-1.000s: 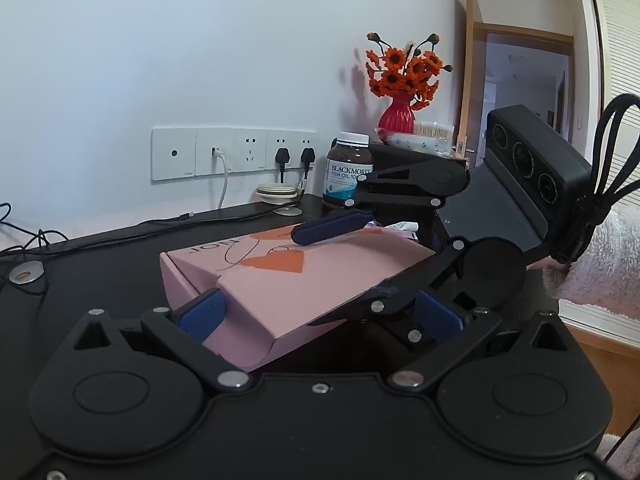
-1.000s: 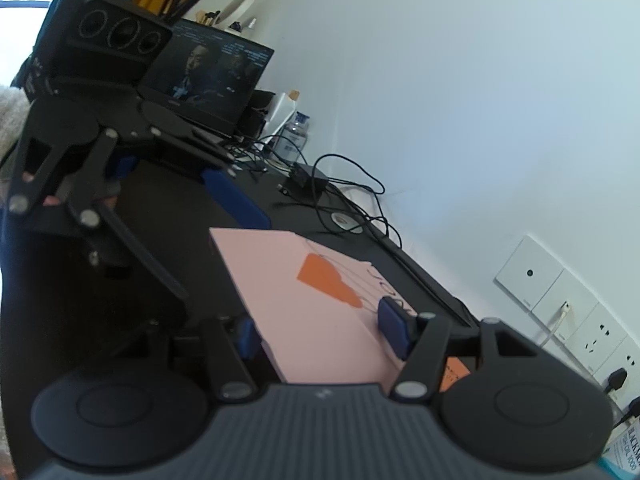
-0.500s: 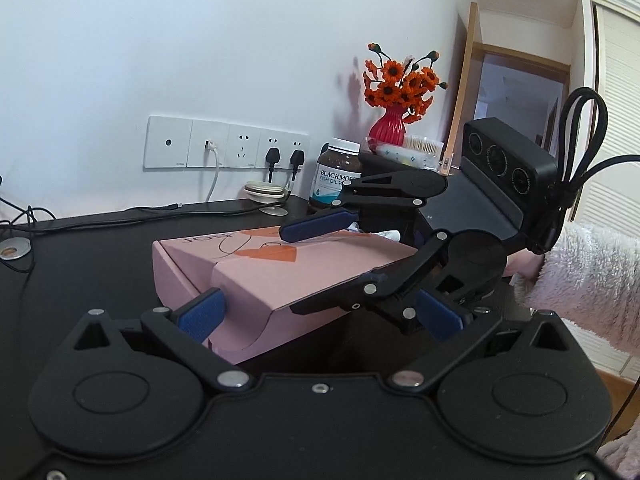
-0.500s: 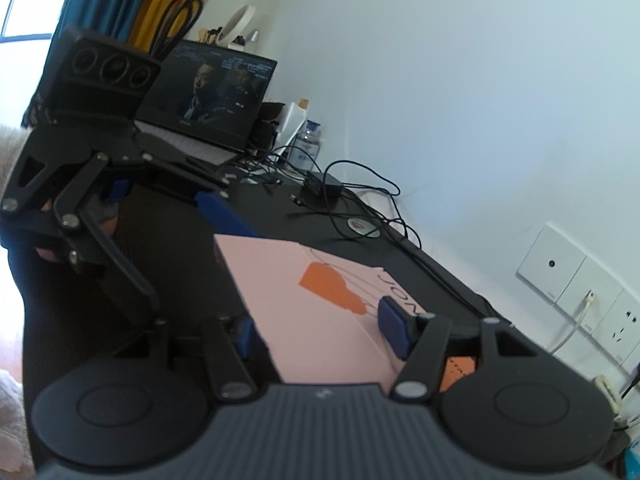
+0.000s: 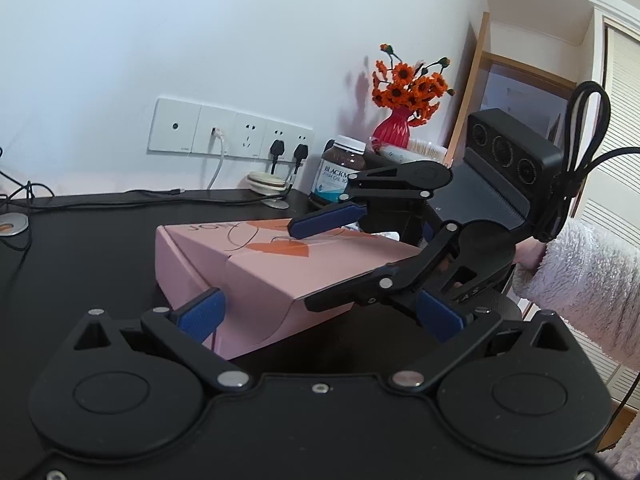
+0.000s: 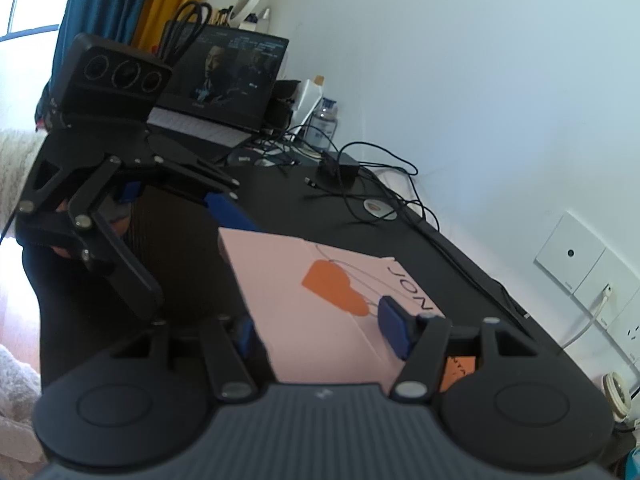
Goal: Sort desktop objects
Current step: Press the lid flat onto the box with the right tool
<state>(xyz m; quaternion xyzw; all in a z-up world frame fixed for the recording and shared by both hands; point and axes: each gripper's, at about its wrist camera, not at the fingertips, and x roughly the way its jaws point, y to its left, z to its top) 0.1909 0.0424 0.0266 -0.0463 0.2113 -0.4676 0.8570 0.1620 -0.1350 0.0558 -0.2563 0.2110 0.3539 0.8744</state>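
Both claws at the pink box (image 5: 280, 276) on the black surface (image 5: 80, 264).
Right claw (image 6: 320, 332) pinches its near end; left claw (image 5: 320, 312) spread around it. Only the left view shows a bottle (image 5: 340, 176) at 12 o'clock; only the right, a laptop (image 6: 228, 80) at 11.

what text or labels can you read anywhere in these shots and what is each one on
"JON", with further letters hidden: pink box, along its top edge.
"BLACKM", cut off, then "FISH OIL 10", cut off: label of the brown bottle.
Black print on the orange card behind the right gripper's finger: too blurred to read.
Small print on the wall sockets and the laptop screen: too small to read.
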